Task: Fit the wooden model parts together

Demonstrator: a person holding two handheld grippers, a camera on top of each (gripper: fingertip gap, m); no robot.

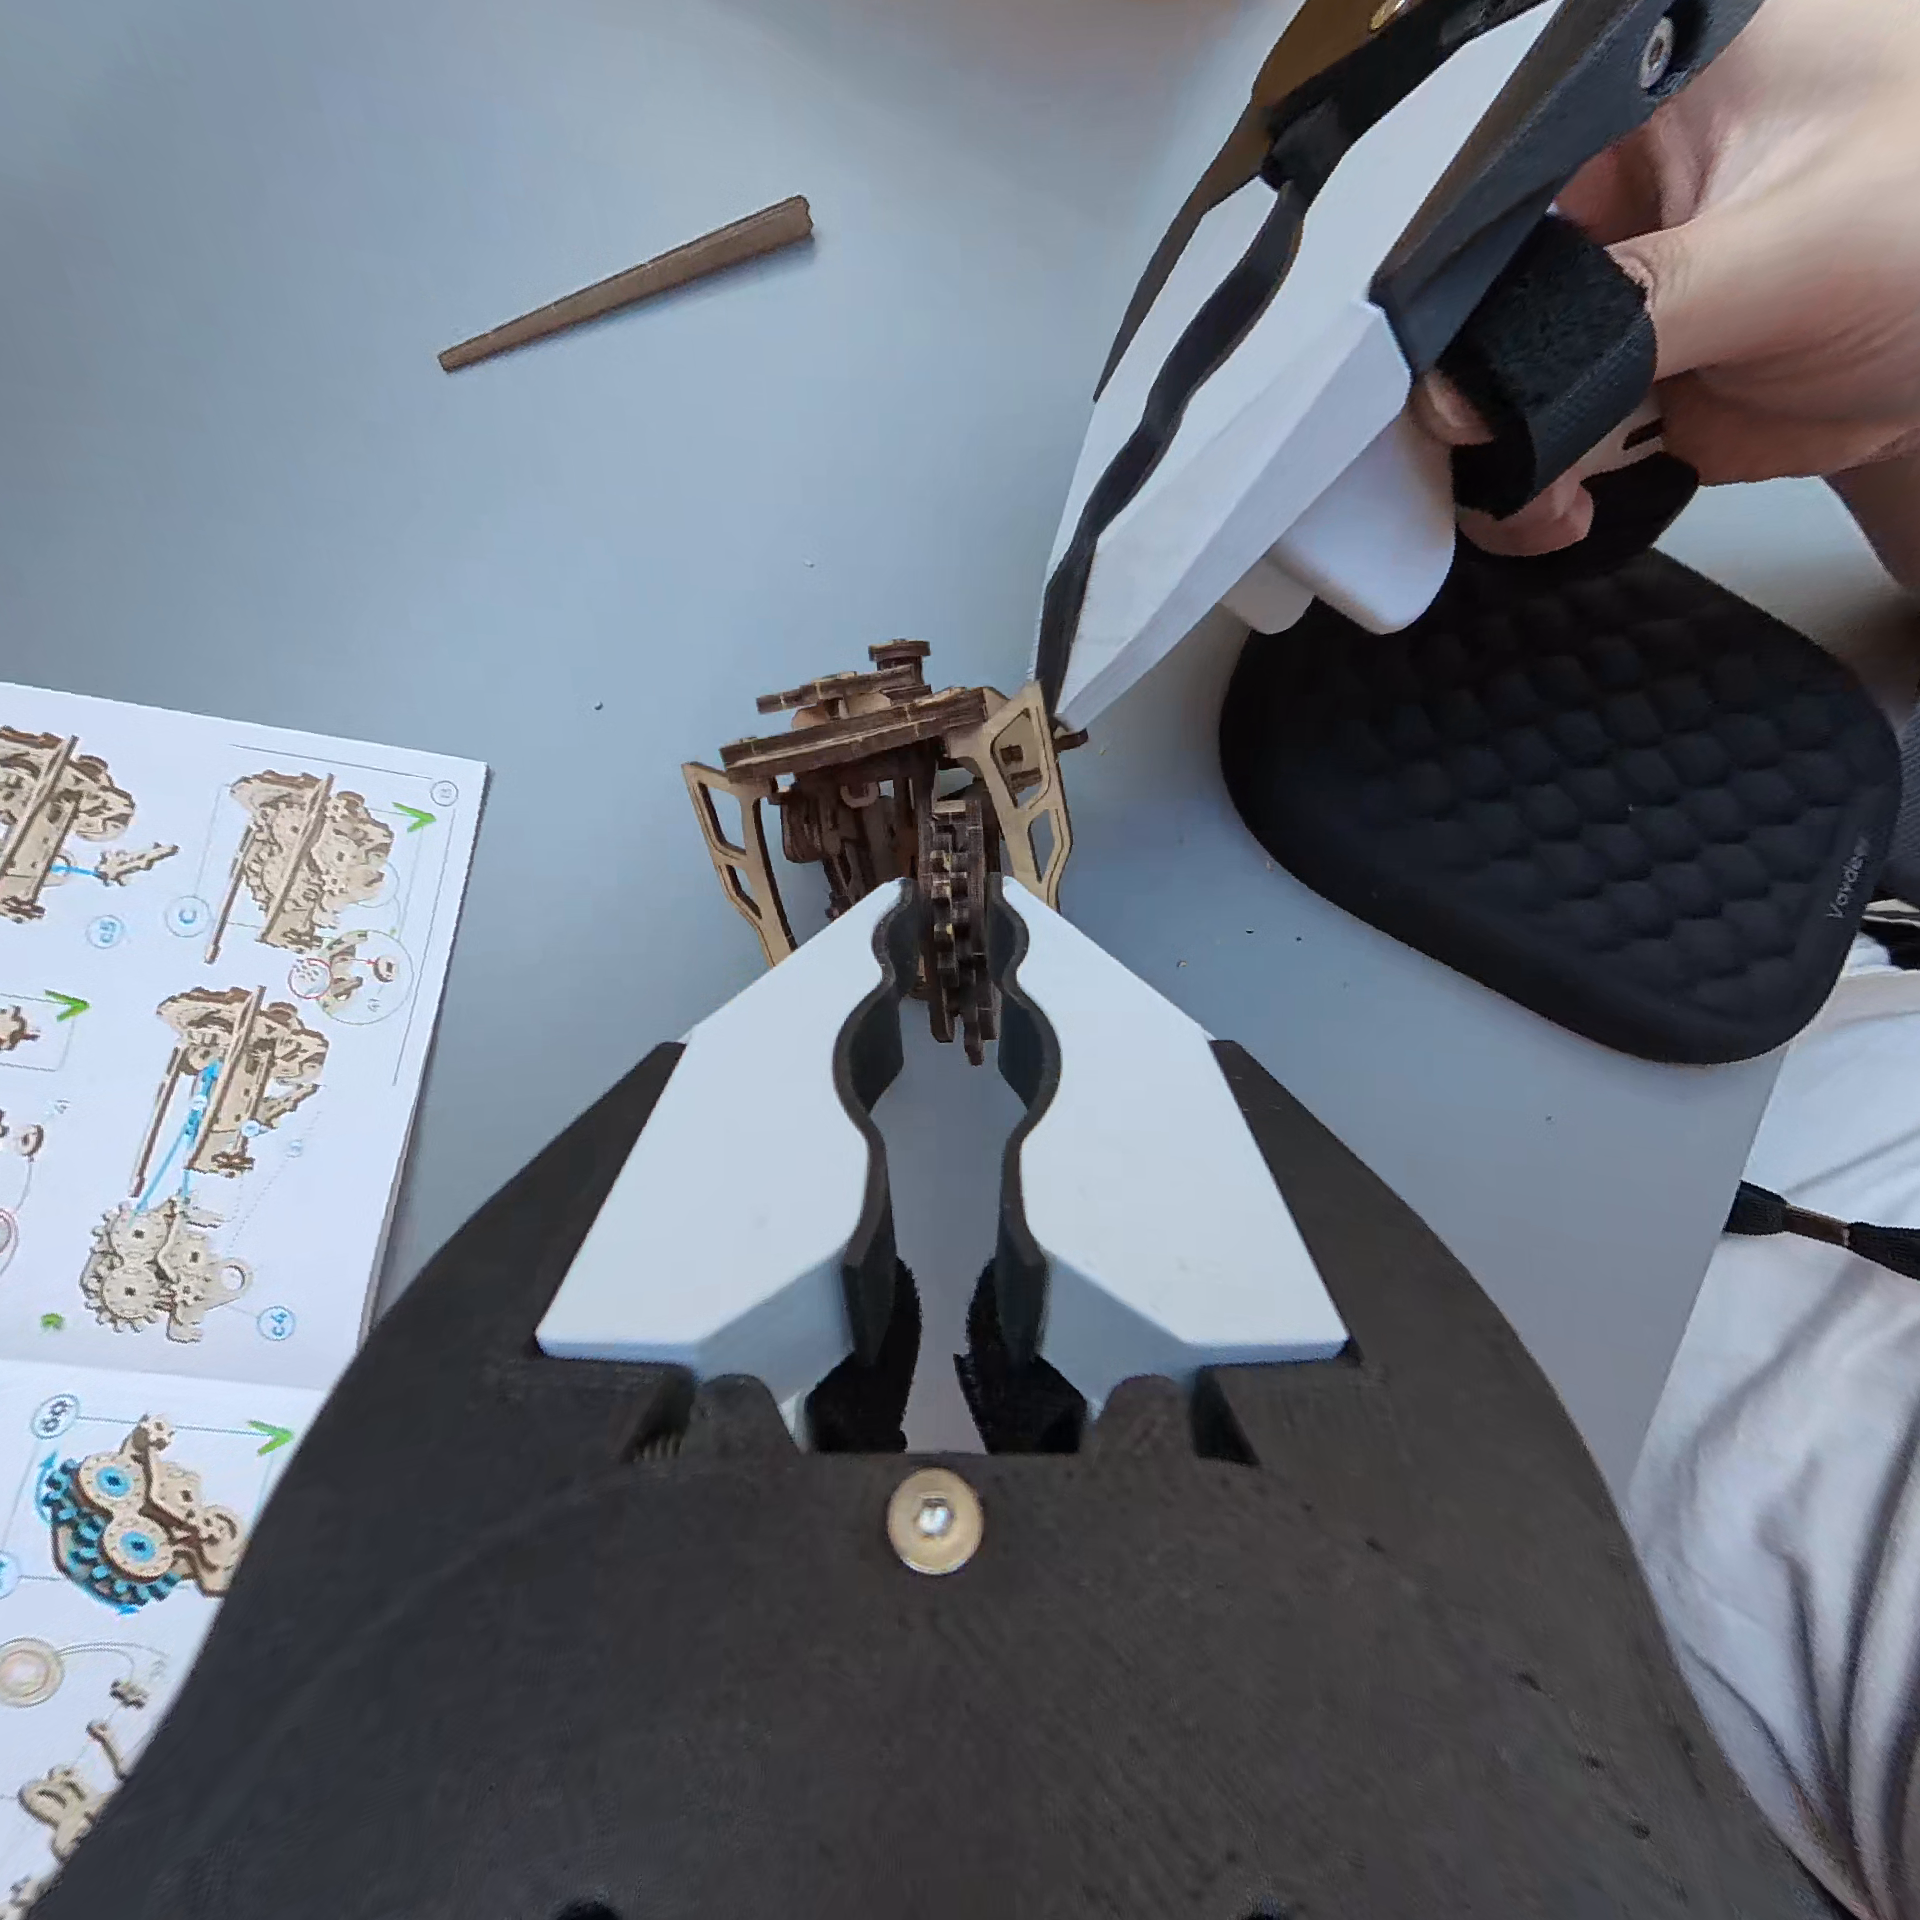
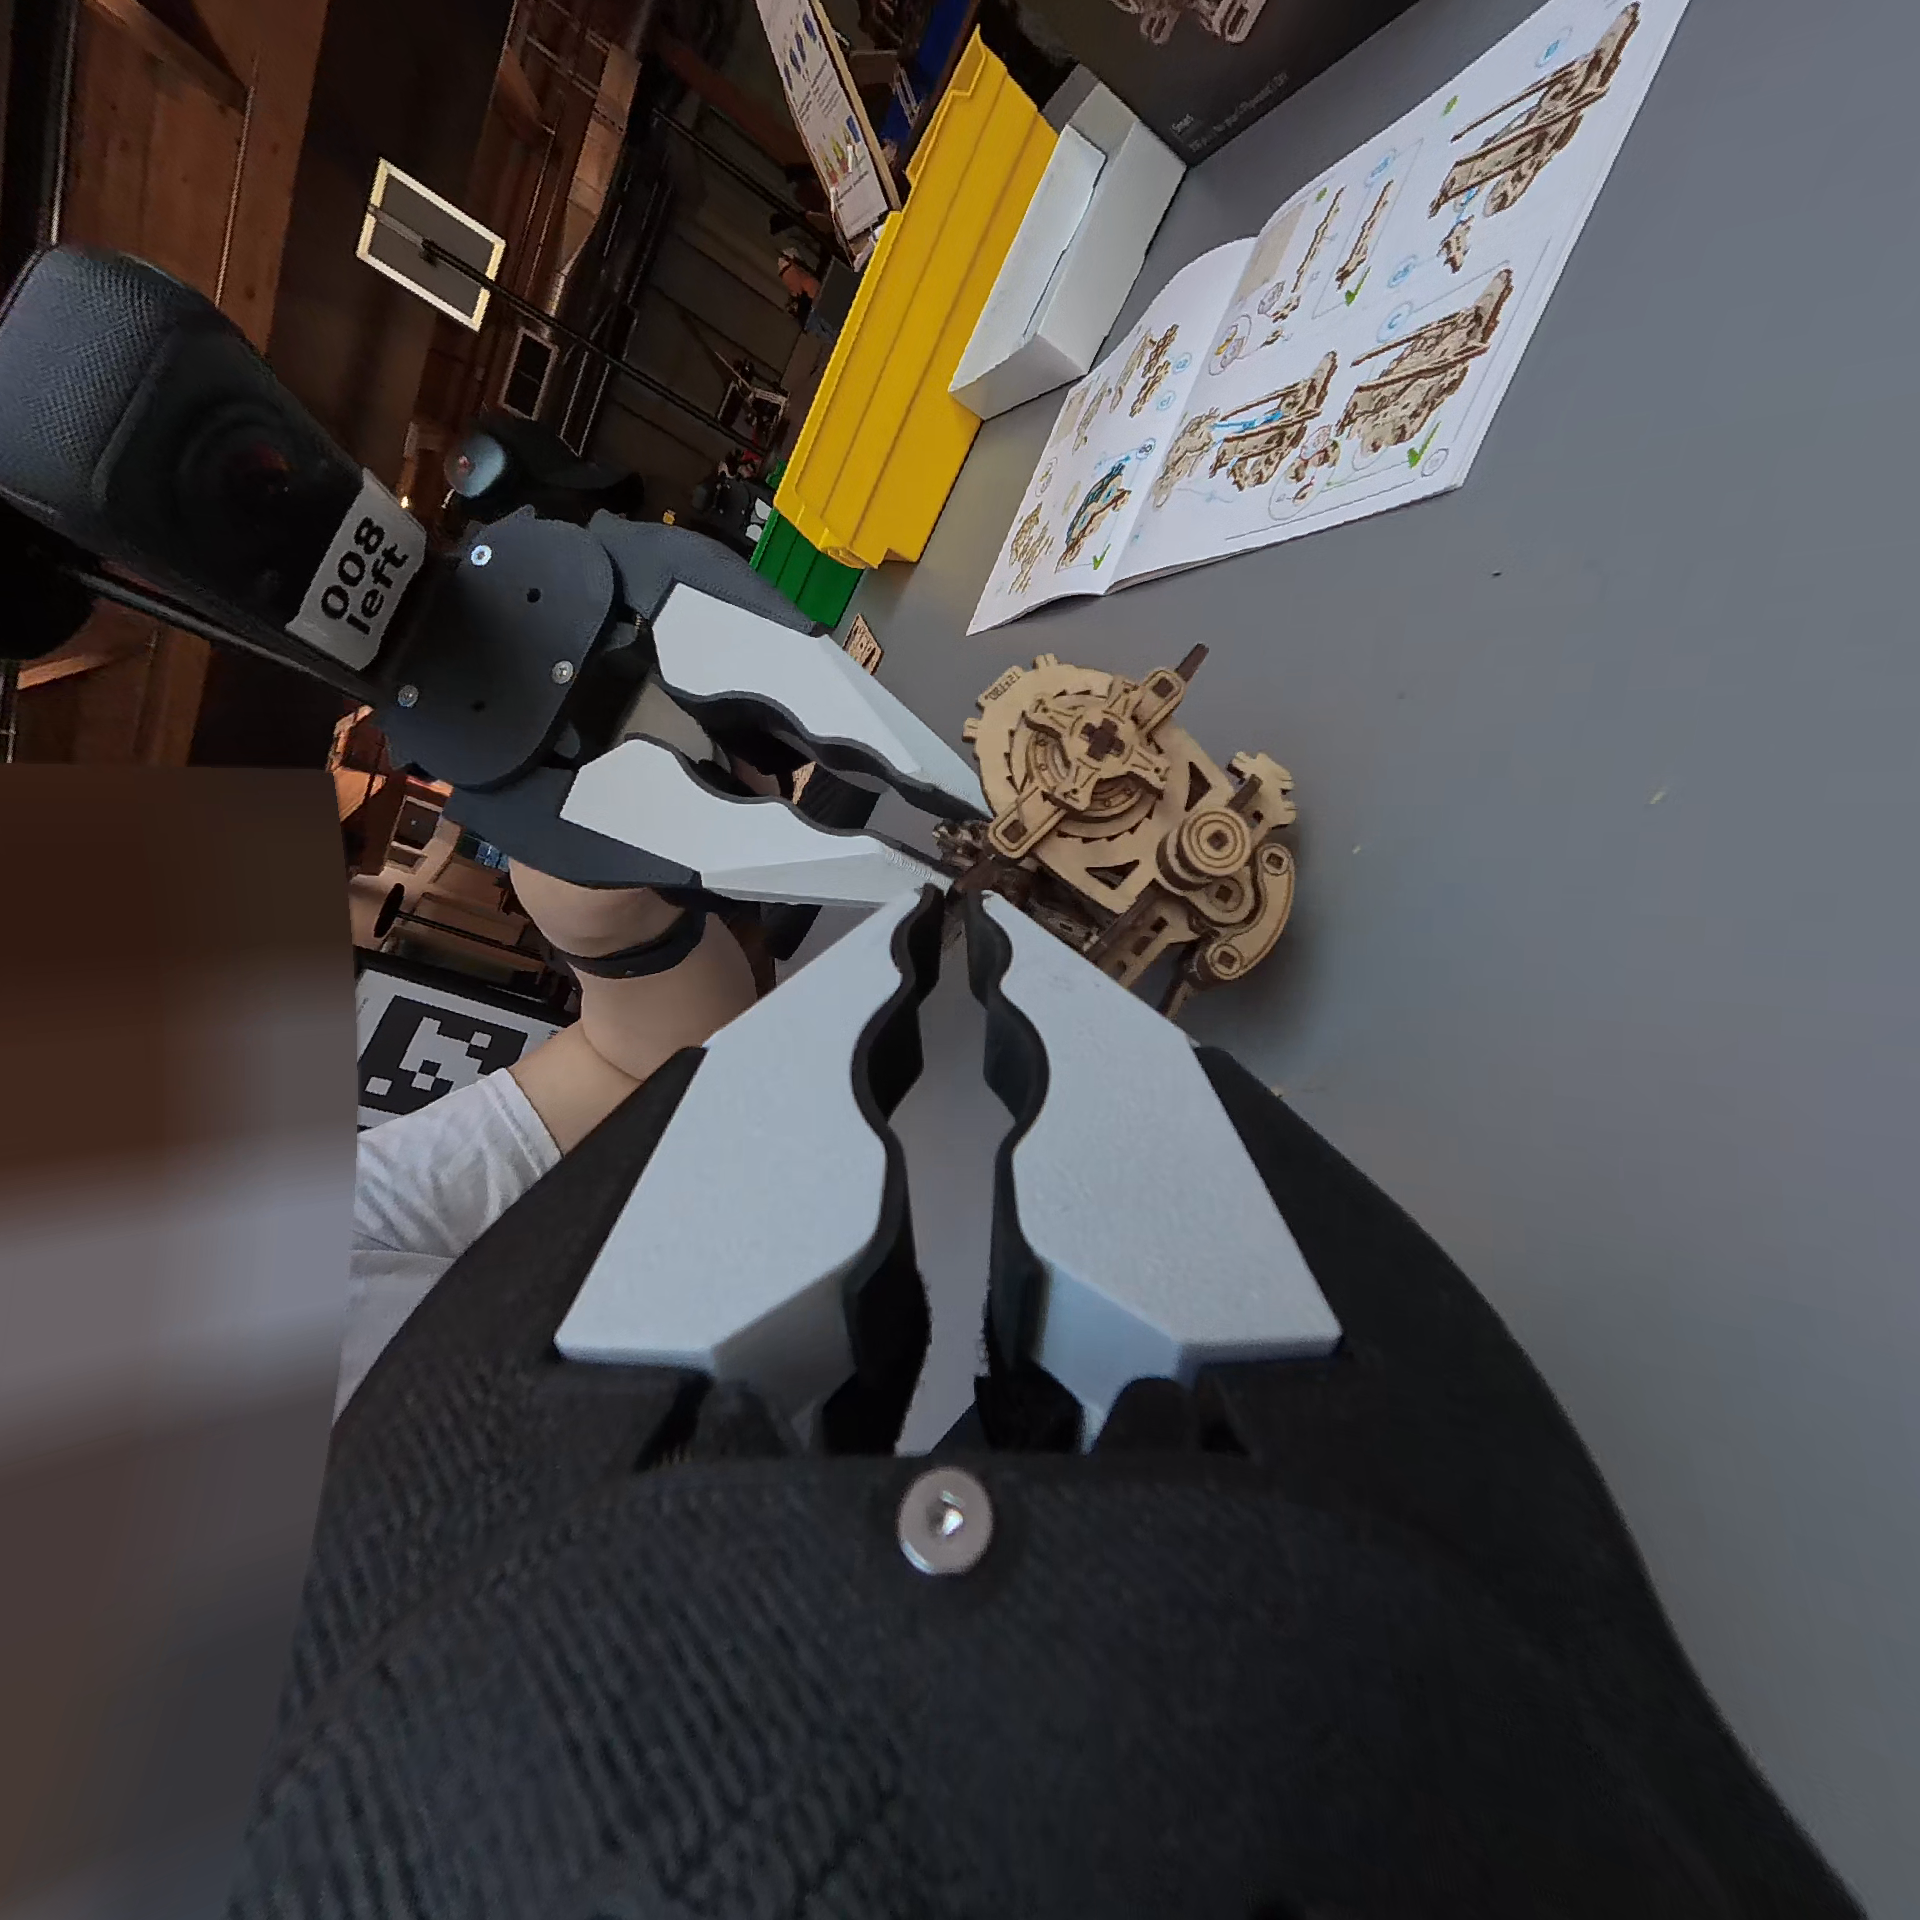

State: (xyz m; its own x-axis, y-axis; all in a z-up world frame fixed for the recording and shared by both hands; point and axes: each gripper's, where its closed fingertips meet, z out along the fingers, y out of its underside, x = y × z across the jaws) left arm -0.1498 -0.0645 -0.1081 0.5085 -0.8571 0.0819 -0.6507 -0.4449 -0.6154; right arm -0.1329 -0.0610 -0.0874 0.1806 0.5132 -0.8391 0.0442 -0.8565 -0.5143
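The wooden model (image 1: 852, 758) stands on the grey table, a laser-cut frame packed with gears. My left gripper (image 1: 951, 906) is shut on a dark gear (image 1: 954, 997) that sticks out of the model's near side. My right gripper (image 1: 1060, 709) reaches down from the upper right, and its tips are closed on the top corner of the model's right side frame. In the right wrist view the model (image 2: 1132, 810) shows its round geared face. The right gripper (image 2: 951, 902) has its jaws nearly together at the model's edge. The left gripper (image 2: 961, 847) comes in from the left beside it.
A loose dark wooden stick (image 1: 623, 286) lies on the table behind the model. An open instruction booklet (image 1: 208, 1039) lies at the left, and a black quilted pad (image 1: 1558, 821) at the right. Yellow (image 2: 935, 312) and green bins (image 2: 805, 566) and a white box (image 2: 1060, 270) stand at the table's far end. My left and right fingertips are right by each other.
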